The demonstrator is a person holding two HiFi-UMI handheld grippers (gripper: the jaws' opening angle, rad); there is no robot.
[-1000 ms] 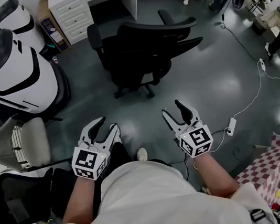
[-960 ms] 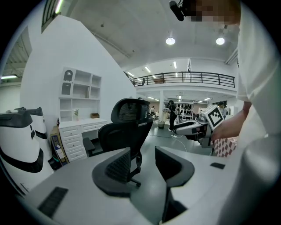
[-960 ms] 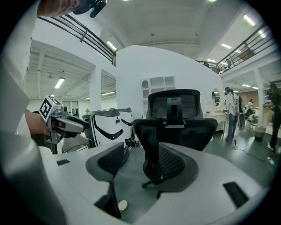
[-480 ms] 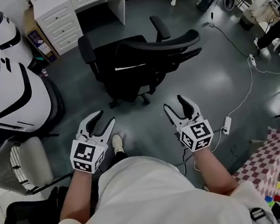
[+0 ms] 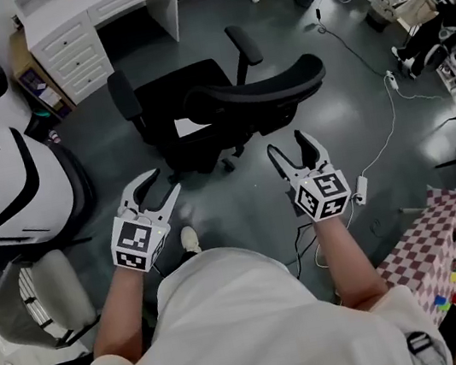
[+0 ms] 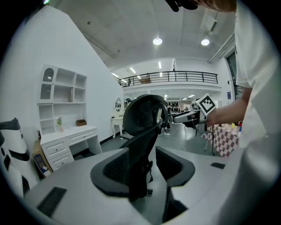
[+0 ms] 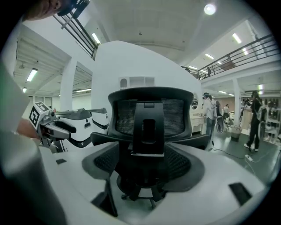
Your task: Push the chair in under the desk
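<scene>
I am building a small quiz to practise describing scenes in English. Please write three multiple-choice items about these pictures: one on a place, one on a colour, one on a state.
1. Where does the black office chair stand relative to the desk?
A. pushed in under it
B. on the open floor, apart from it
C. on top of it

2. What colour is the desk?
A. white
B. black
C. red

3. What do the left hand-held gripper and the right hand-held gripper hold?
A. nothing
B. an armrest
C. a cable

Key: 1 B, bare floor shows between chair and desk; 2 A, its top and drawer fronts are white; 3 A, both stop short of the chair, jaws opening with nothing between them.
</scene>
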